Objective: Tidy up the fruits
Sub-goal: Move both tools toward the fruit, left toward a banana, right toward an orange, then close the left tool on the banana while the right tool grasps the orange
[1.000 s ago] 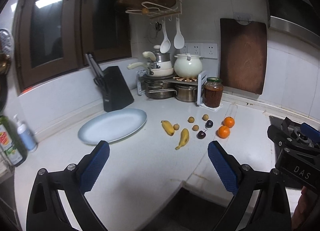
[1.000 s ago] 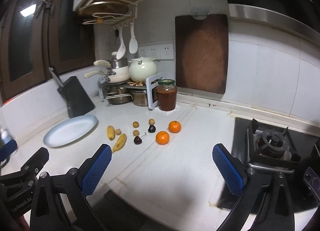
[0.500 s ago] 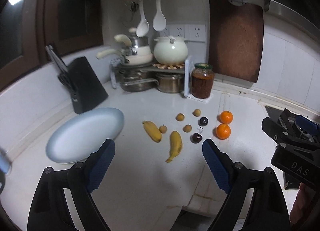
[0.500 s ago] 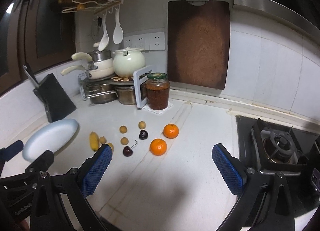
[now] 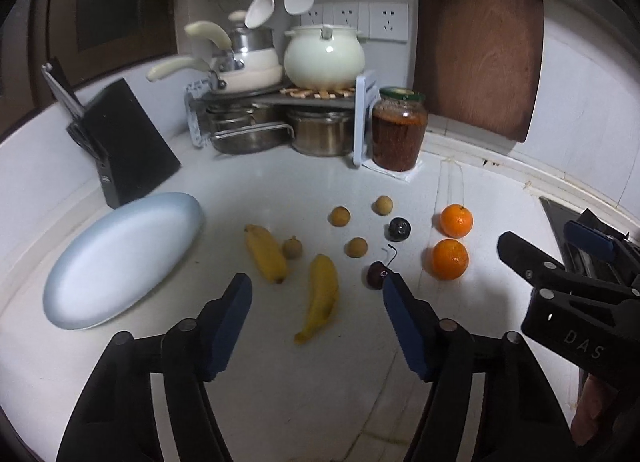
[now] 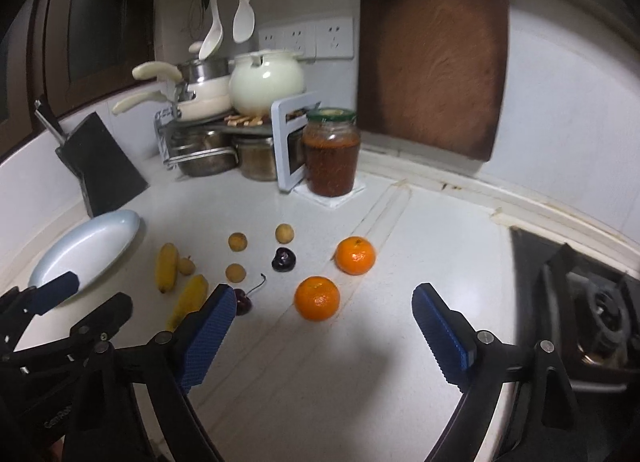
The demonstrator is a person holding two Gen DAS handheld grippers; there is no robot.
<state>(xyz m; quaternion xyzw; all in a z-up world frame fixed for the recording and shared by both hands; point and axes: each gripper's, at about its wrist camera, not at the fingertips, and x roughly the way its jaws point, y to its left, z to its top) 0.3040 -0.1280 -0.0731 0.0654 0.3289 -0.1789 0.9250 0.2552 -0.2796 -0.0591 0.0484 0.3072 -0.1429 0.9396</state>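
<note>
LEFT TOOL point(image 5: 316, 294): jaws apart, have just been closing, nothing clamped, nearer banana point(image 5: 322, 294) on the counter point(image 5: 280, 382) between them | RIGHT TOOL point(image 6: 324, 298): jaws apart, have just been closing slightly, empty, near orange point(image 6: 317, 298) between them | FRUIT: bananas, oranges, cherries, small brown fruits loose on counter beside blue plate point(image 5: 116, 258)

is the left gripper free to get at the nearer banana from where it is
Probably yes: the left gripper is open and empty, its jaws just narrowed, and the nearer banana lies on bare counter between its fingers' line, touching nothing.
</note>
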